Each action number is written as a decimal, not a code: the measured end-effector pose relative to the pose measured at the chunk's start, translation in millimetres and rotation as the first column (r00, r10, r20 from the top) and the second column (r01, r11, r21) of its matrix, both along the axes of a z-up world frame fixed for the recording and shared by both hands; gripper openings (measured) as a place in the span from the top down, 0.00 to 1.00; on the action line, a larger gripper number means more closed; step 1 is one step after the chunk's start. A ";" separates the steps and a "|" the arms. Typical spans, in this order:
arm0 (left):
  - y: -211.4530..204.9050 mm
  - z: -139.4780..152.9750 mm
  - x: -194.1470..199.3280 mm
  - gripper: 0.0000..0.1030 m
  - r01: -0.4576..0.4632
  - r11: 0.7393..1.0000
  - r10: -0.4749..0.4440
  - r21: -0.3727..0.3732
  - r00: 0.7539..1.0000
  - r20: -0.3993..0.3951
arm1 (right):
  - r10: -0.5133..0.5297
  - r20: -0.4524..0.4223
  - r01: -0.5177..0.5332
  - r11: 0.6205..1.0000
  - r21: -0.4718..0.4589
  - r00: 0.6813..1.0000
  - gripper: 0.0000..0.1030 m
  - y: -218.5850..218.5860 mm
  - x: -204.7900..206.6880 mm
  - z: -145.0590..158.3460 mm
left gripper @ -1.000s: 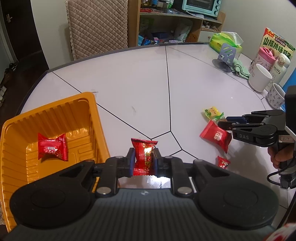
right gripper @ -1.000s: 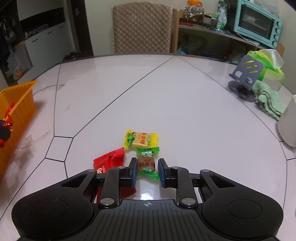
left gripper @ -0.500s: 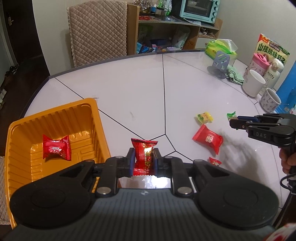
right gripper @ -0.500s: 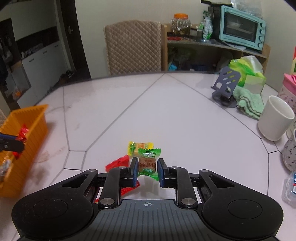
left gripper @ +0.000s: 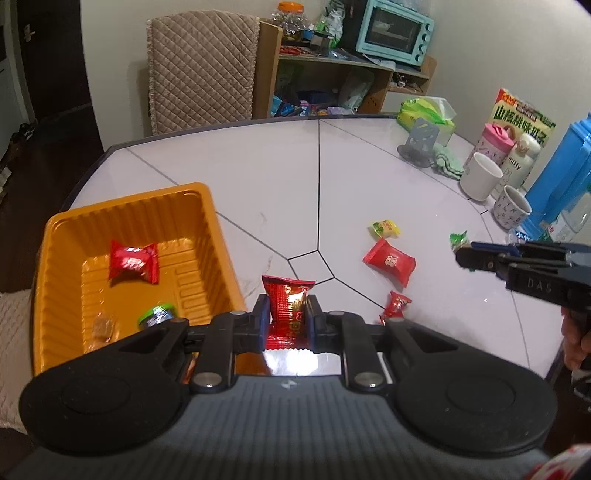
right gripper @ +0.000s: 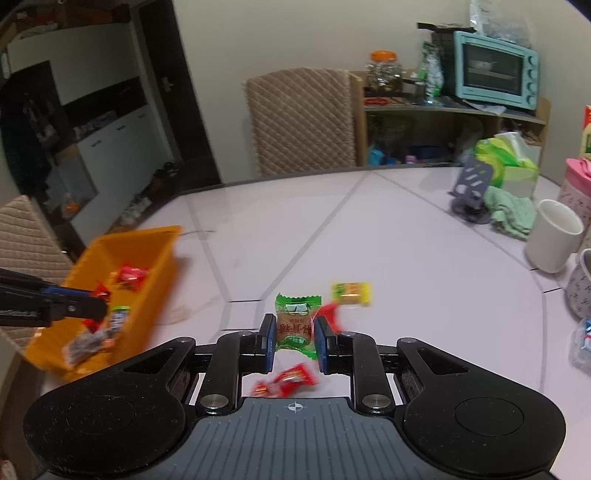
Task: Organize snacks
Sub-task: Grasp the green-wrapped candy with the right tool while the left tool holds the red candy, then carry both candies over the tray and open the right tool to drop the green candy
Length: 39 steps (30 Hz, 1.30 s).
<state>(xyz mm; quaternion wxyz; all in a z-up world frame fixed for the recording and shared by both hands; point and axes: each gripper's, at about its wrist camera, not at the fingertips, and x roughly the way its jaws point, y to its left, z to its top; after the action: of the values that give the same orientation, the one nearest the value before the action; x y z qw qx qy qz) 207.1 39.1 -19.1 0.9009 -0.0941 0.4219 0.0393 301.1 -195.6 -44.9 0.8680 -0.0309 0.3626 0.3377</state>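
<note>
A red snack packet [left gripper: 290, 308] is clamped in the left tool [left gripper: 286, 319] beside the orange tray [left gripper: 214, 236] and a green-wrapped candy [right gripper: 296, 325] in the right tool [right gripper: 295, 341] above the worktop [left gripper: 258, 184]; each is best carried fully over the tray's rim before being released.

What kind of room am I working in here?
Most likely a home dining area: a white dining table with a quilted chair pushed up to it, a teal toaster oven on a cluttered wooden shelf, and mugs at the table's edge.
</note>
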 end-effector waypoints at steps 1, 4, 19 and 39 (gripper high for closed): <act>2.3 2.5 -6.2 0.83 -0.006 1.000 0.006 -0.001 1.000 0.003 | 0.014 -0.006 -0.014 1.000 0.010 1.000 0.79 4.3 -7.0 1.7; 11.0 8.9 -23.4 0.83 -0.022 1.000 0.022 -0.004 1.000 0.008 | 0.063 -0.028 -0.062 0.998 0.033 0.998 0.79 19.9 -27.2 4.2; 75.5 7.0 -94.2 0.83 -0.163 0.987 0.164 0.013 0.986 -0.029 | 0.258 -0.102 -0.248 0.963 0.102 0.961 0.79 117.1 -96.3 -3.1; 143.4 -8.1 -59.5 0.83 -0.173 0.983 0.175 0.065 0.984 -0.018 | 0.243 -0.062 -0.241 0.970 0.044 0.968 0.78 220.2 -58.5 -36.0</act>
<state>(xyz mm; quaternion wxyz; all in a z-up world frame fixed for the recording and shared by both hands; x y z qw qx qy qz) 147.6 182.5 -27.2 0.8915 -0.1015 0.4211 0.1322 242.6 24.6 -80.8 0.8081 -0.0481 0.3787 0.4485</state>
